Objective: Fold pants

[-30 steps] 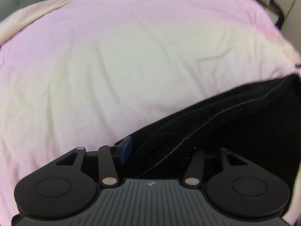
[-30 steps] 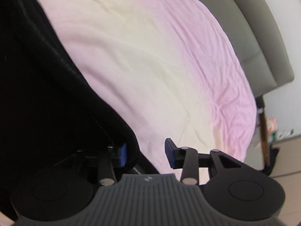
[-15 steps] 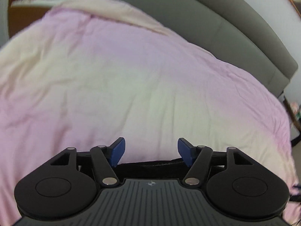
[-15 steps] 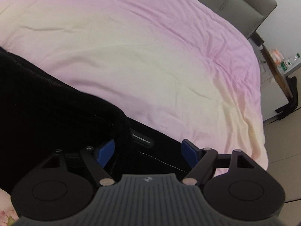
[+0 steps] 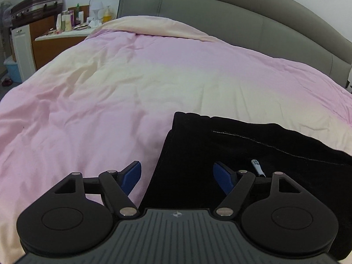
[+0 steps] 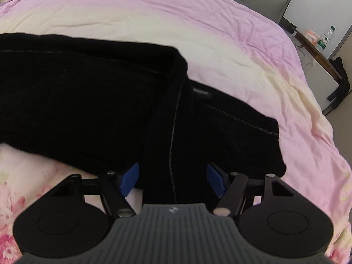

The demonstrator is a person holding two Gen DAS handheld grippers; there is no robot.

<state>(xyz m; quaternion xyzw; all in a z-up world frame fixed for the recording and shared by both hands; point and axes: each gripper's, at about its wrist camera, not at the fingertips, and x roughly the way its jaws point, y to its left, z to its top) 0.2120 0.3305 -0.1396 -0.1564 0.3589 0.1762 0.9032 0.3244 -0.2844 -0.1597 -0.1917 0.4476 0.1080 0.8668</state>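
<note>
**Both grippers spread wide above the black pants on the pink bed**

Nearest you, your left gripper [image 5: 177,173] stands wide, its 2 blue pads well apart and holding nothing; the left pad [image 5: 131,174] is over the pink-and-cream duvet [image 5: 110,101], the right pad [image 5: 222,176] over the black fabric pants [image 5: 253,154]. Your right gripper [image 6: 172,177] is also spread wide and grips nothing, with a stitched edge of the black fabric pants [image 6: 88,92] running up between its pads. The pants lie folded on the duvet [image 6: 220,33], an upper layer overlapping a lower one that shows a small label [image 6: 200,92]. Beyond the pants, the duvet runs to the grey padded headboard [image 5: 220,15]. Left of the headboard is a wooden counter crowded with bottles [image 5: 72,19].
</note>
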